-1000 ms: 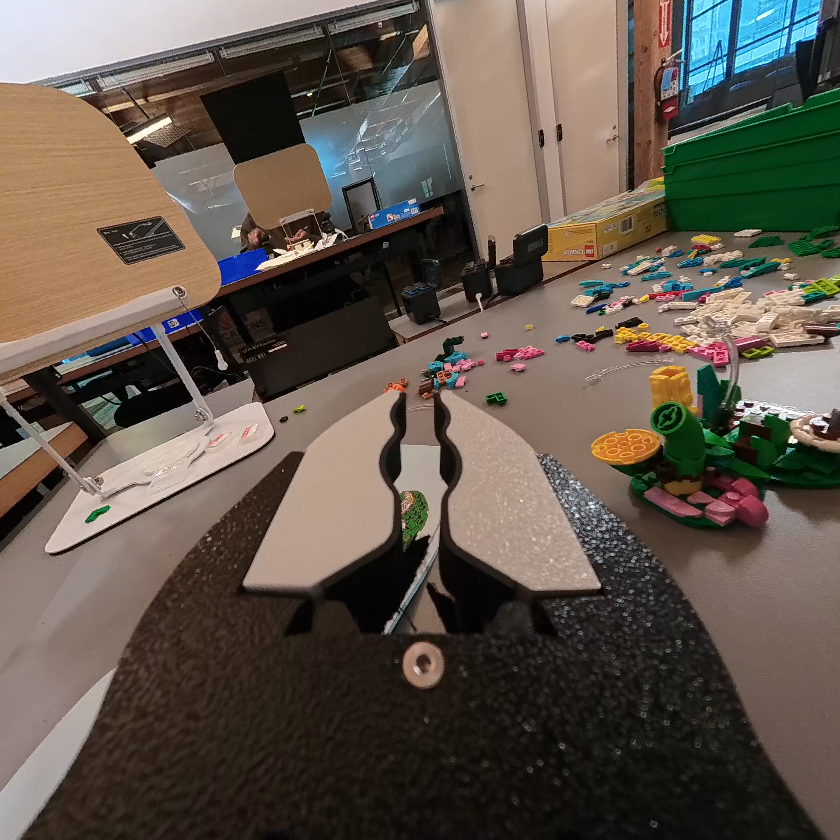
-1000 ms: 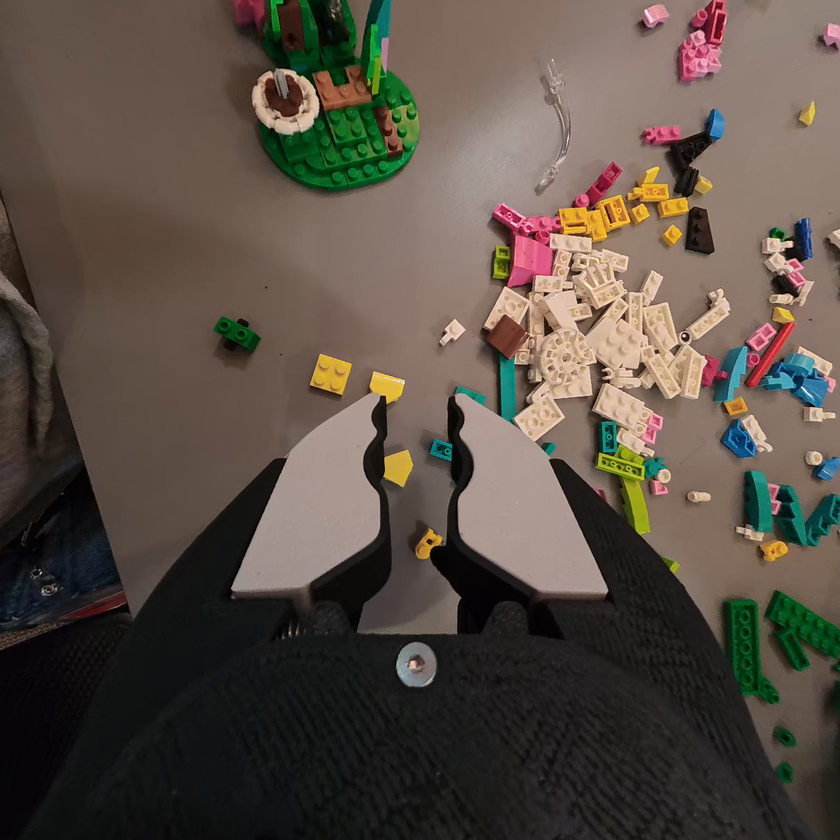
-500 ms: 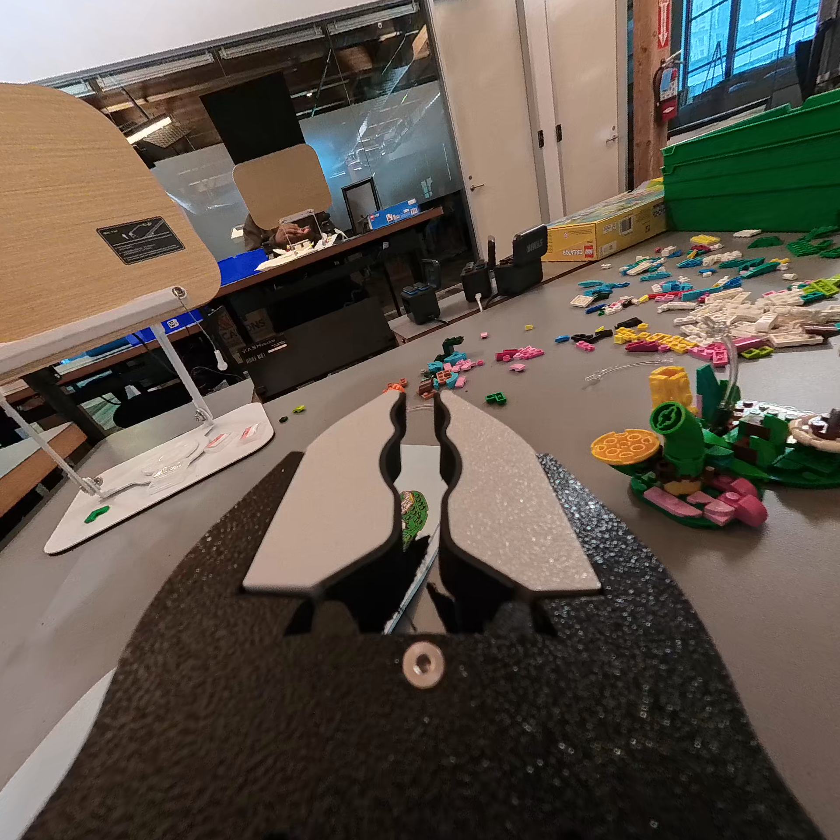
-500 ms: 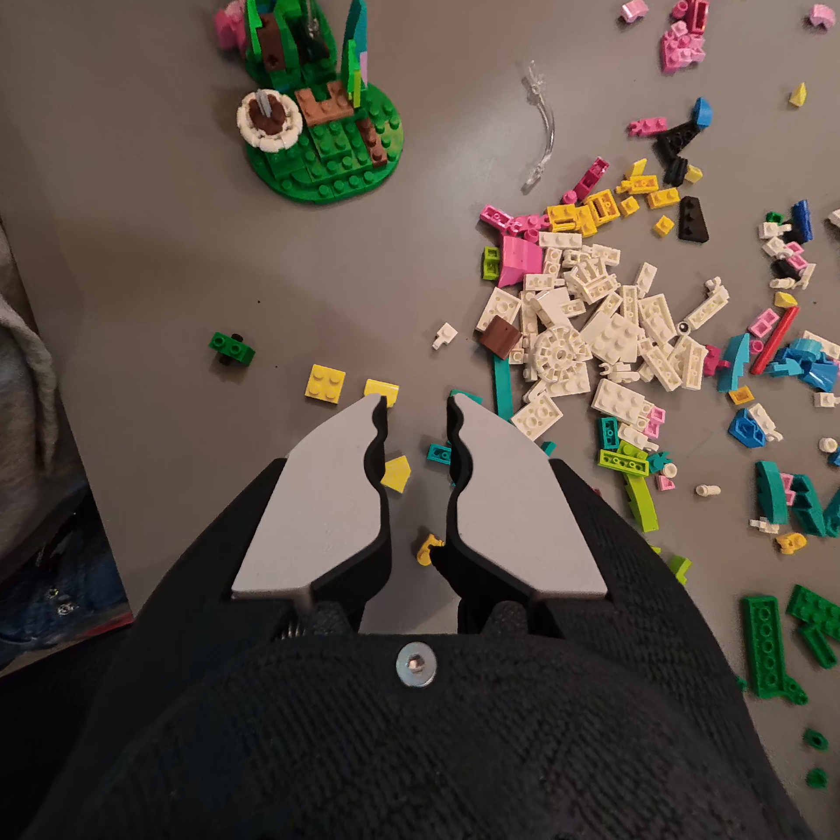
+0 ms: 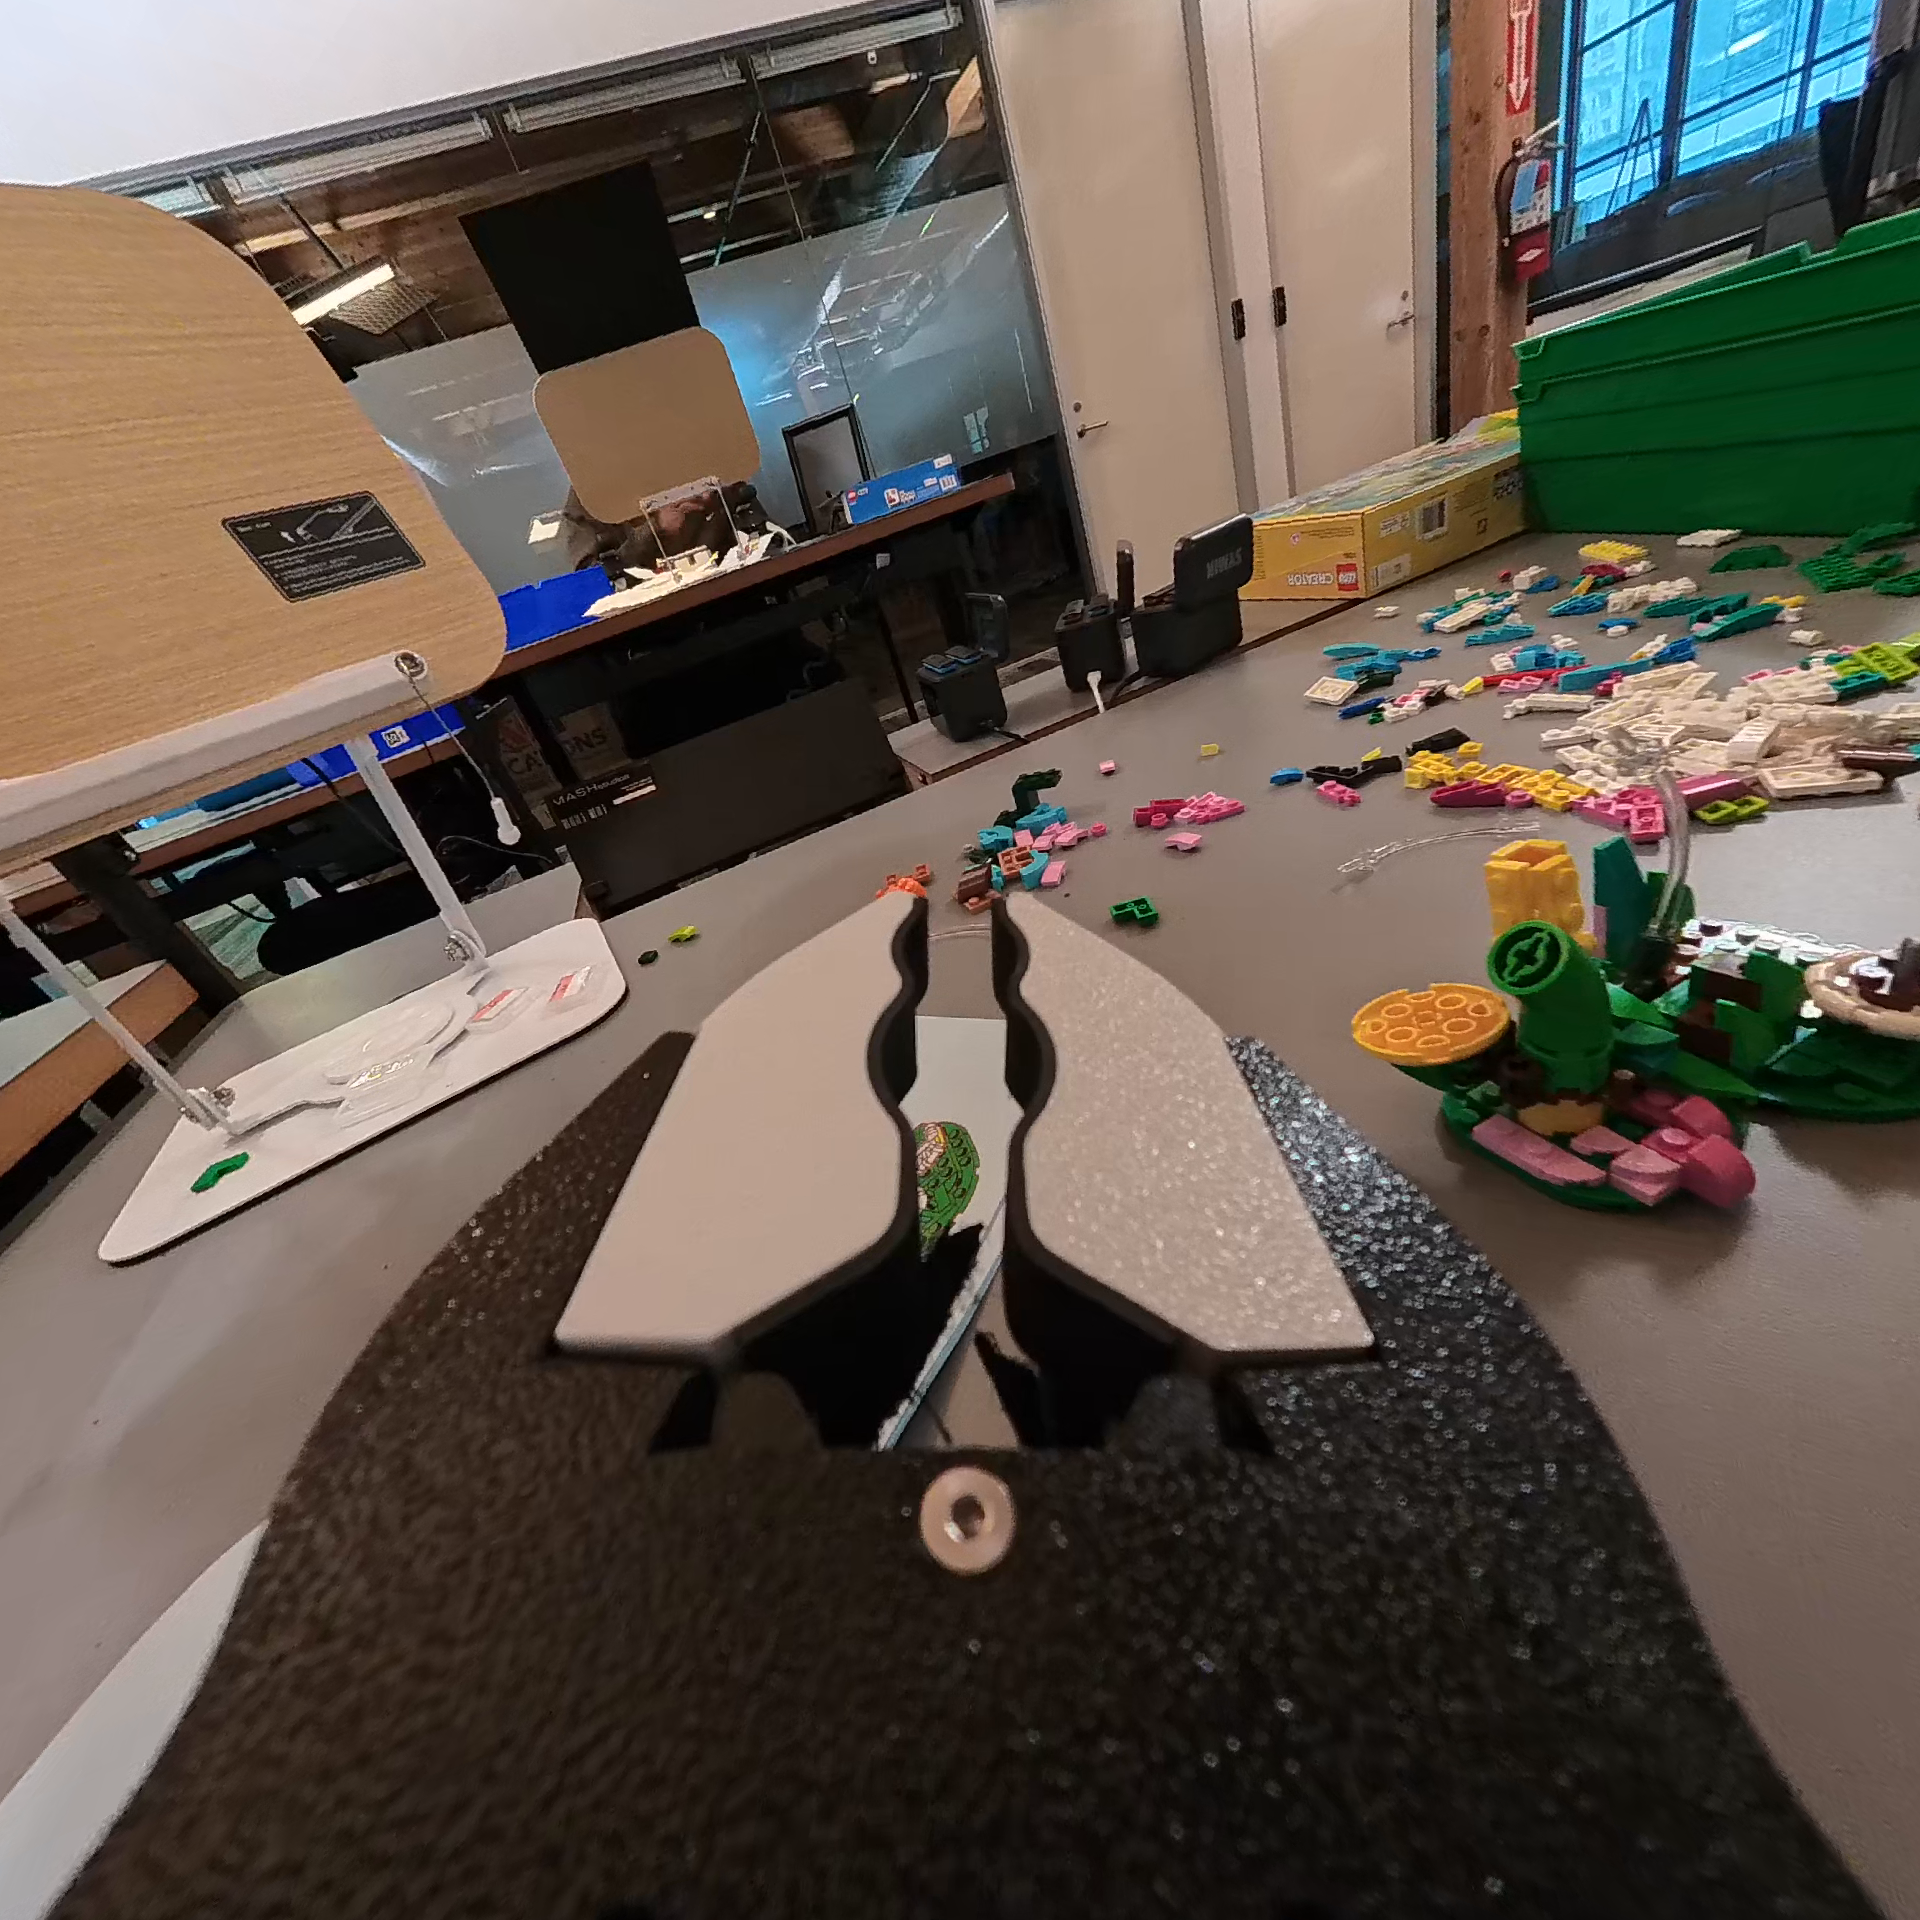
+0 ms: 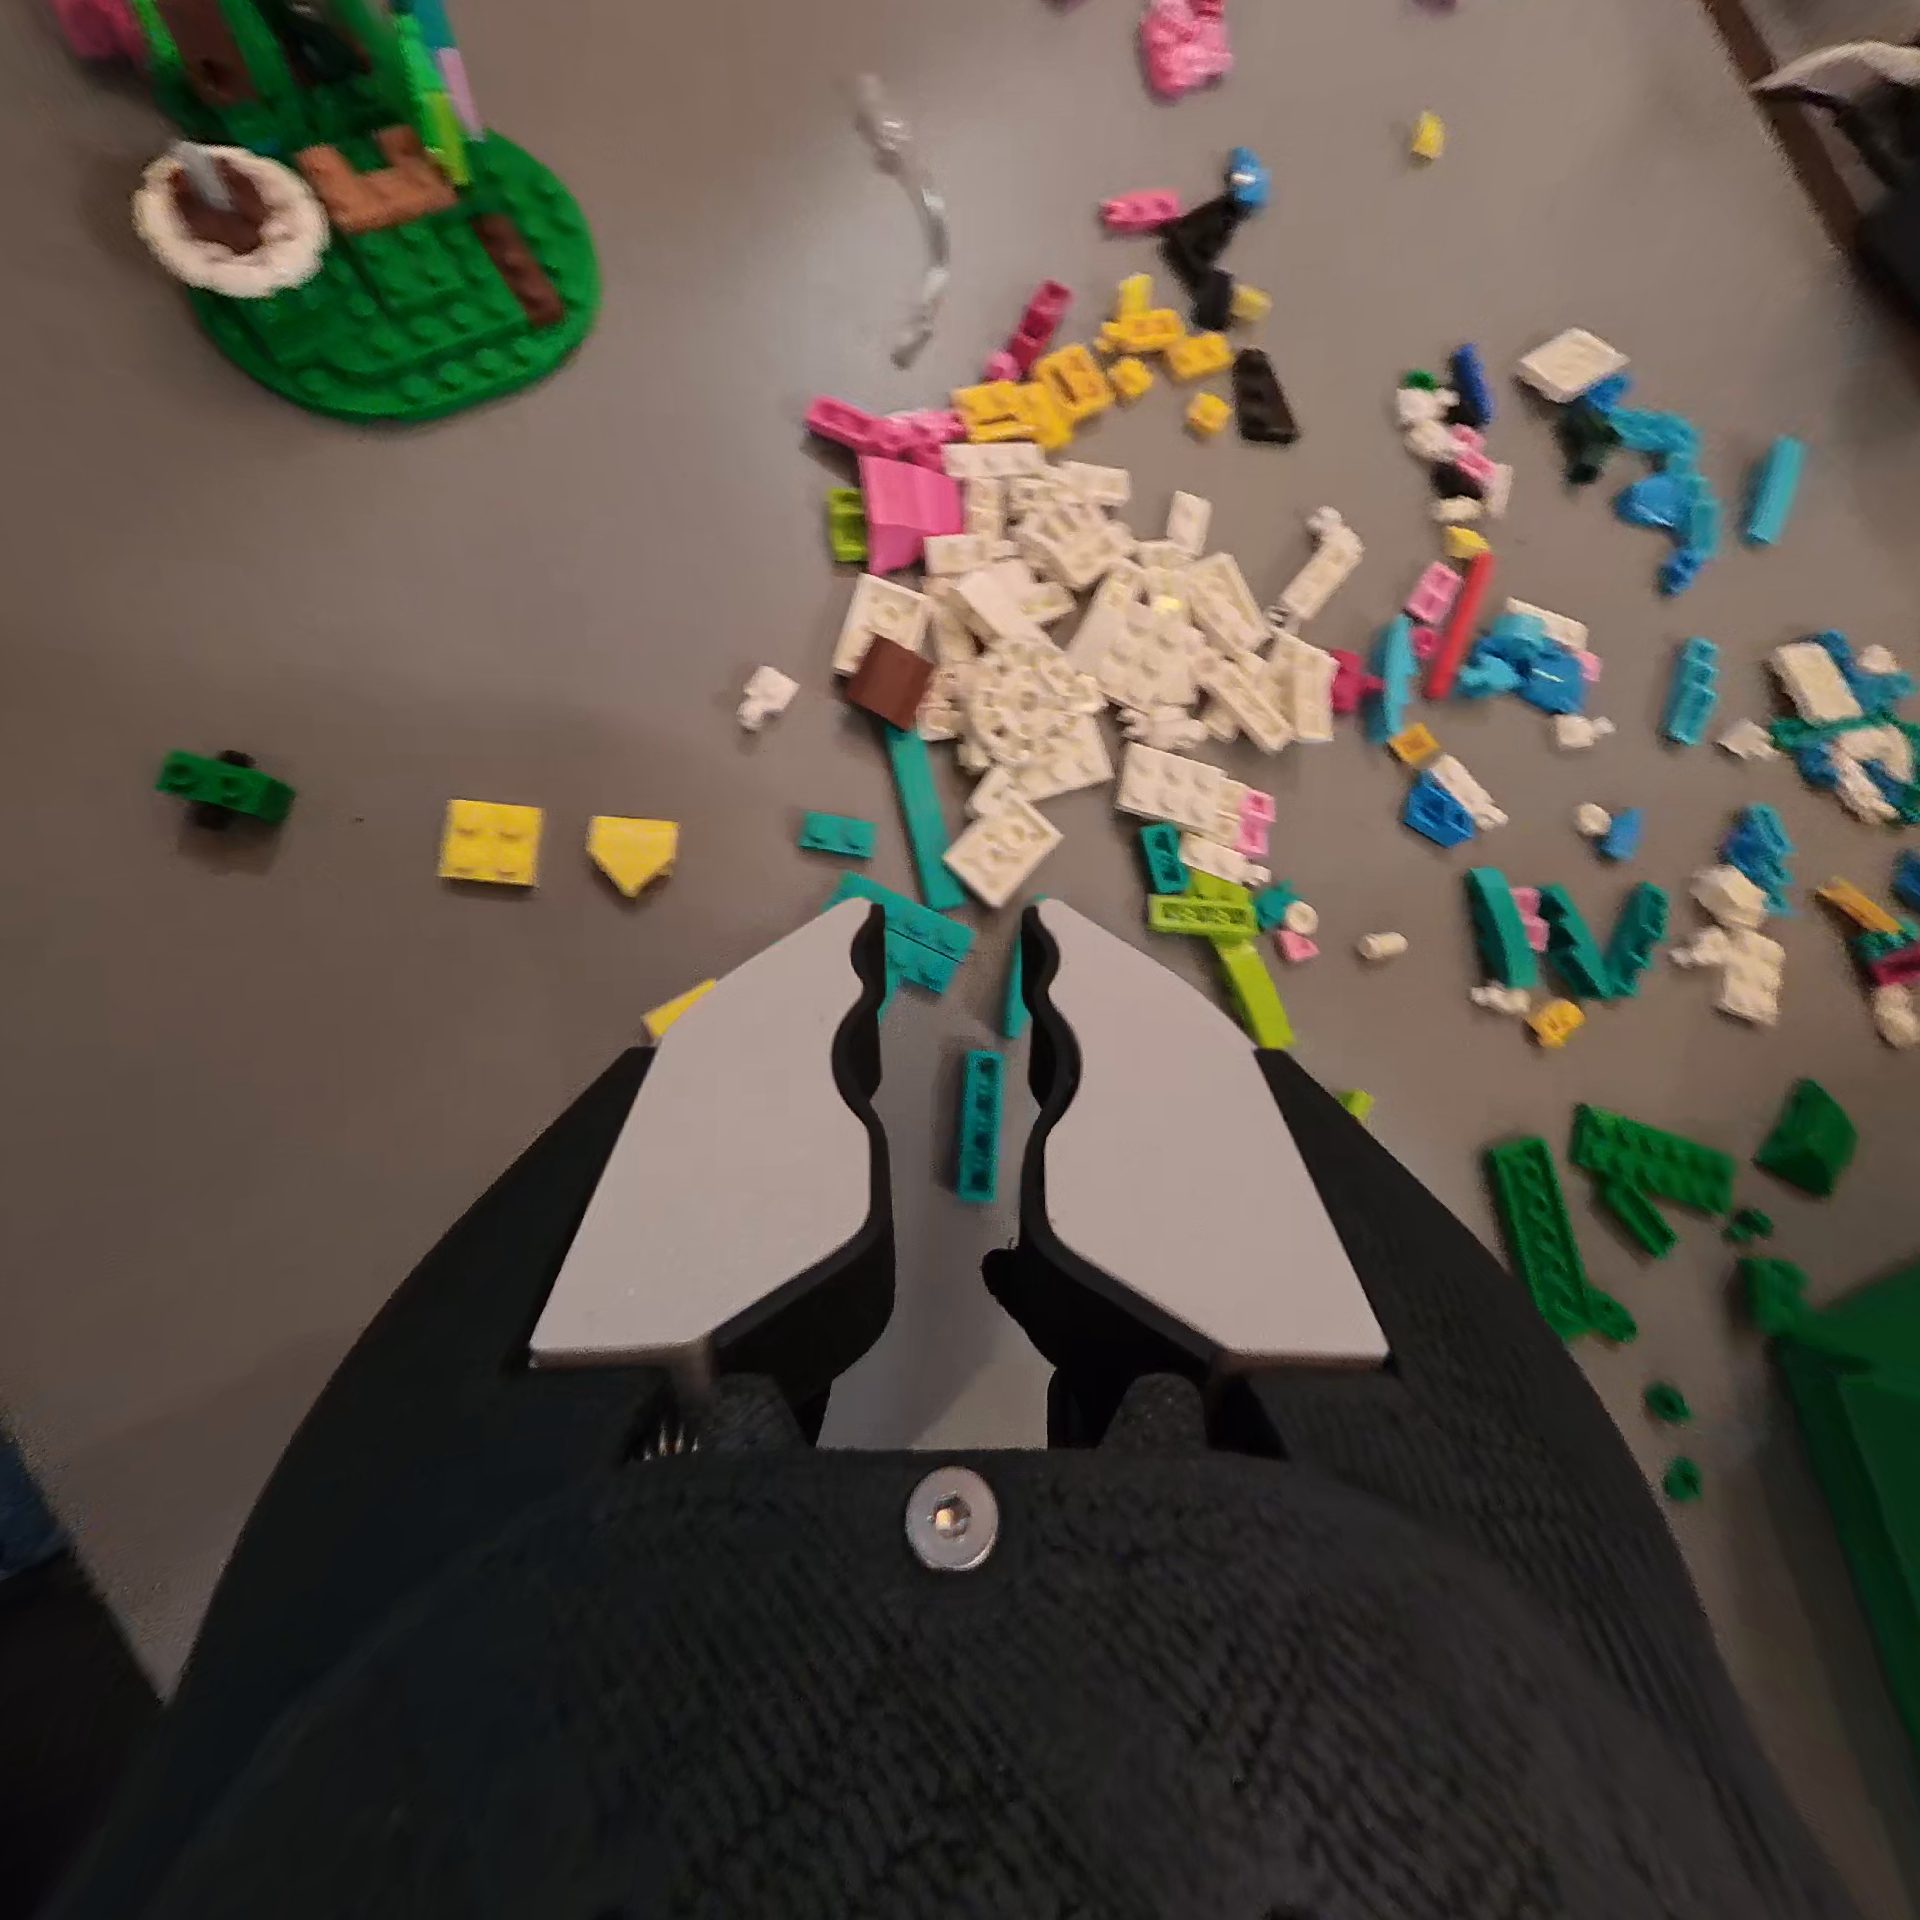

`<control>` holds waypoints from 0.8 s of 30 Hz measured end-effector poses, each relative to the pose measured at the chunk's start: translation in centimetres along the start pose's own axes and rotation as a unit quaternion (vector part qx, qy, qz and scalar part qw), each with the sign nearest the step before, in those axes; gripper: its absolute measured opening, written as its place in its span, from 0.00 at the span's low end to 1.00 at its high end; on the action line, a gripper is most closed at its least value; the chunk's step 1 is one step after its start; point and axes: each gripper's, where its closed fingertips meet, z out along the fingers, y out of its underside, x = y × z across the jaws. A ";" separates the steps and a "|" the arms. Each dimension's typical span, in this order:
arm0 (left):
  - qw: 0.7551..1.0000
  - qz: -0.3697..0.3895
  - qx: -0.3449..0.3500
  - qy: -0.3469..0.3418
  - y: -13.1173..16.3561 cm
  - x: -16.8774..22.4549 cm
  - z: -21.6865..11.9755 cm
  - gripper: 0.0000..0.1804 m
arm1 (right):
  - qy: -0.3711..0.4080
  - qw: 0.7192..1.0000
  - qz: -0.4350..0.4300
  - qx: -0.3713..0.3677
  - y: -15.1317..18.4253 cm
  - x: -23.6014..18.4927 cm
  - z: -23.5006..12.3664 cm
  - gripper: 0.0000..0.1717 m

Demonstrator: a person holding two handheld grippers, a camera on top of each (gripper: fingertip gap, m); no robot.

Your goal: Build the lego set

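Note:
My left gripper (image 5: 958, 909) rests low over the grey table (image 5: 1558, 1403). Its jaws stand a narrow gap apart with nothing between them. A white booklet with a green picture (image 5: 961, 1060) lies under its fingers. A green brick model with a yellow flower (image 5: 1621, 1049) stands to its right. My right gripper (image 6: 951, 914) hovers over the table, open and empty. Teal bricks (image 6: 925, 951) lie on the table right below its fingertips, and one small teal brick (image 6: 980, 1127) shows between the fingers. A pile of white bricks (image 6: 1101, 644) lies just ahead. The green model (image 6: 395, 301) is at the far left.
A yellow plate (image 6: 490, 844), a yellow wedge (image 6: 632, 850) and a small green brick (image 6: 223, 787) lie to the left. Loose coloured bricks spread right. A wooden stand on a white base (image 5: 364, 1060), green bins (image 5: 1714, 416), a yellow box (image 5: 1382, 530) and black chargers (image 5: 1184, 613) ring the table. Spacing between my two grippers at the tips: around 35 cm. The right tips stand about 15 cm off the green model (image 6: 395, 301).
My right gripper has moved right and forward, from over the yellow pieces to over the teal bricks; its jaws stay open. My left gripper has not moved.

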 end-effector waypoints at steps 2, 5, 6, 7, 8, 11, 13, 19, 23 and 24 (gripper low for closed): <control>1.000 -0.001 0.000 0.000 0.0 0.0 0.0 0.06 | 0.028 0.999 0.029 0.010 0.6 1.6 -0.4 0.13; 1.000 0.000 0.000 0.000 0.0 0.0 0.0 0.06 | 0.056 0.995 0.073 0.023 1.7 3.4 -1.1 0.13; 1.000 0.000 -0.001 0.000 0.0 0.0 0.0 0.06 | 0.066 0.994 0.086 0.026 2.1 3.9 -1.4 0.13; 1.000 0.000 -0.001 0.000 0.0 0.0 0.0 0.06 | 0.075 0.992 0.096 0.028 2.5 4.3 -1.6 0.13; 1.000 0.000 -0.001 0.000 0.1 0.0 0.0 0.06 | 0.083 0.990 0.107 0.031 2.9 4.7 -1.8 0.13; 1.000 0.001 -0.002 0.000 0.1 0.0 0.0 0.06 | 0.095 0.985 0.136 0.043 3.8 5.5 -2.1 0.13; 1.000 0.001 -0.002 0.000 0.1 0.0 0.0 0.06 | 0.097 0.983 0.148 0.049 4.1 5.8 -2.1 0.13; 1.000 0.002 -0.002 0.000 0.1 0.0 0.0 0.06 | 0.098 0.982 0.155 0.052 4.4 5.8 -1.7 0.13; 1.000 0.003 -0.002 0.001 0.2 0.0 0.0 0.06 | 0.100 0.981 0.155 0.056 4.2 5.9 -1.6 0.13; 1.000 0.003 -0.002 0.001 0.2 0.0 0.0 0.06 | 0.101 0.981 0.155 0.056 4.2 6.0 -1.6 0.13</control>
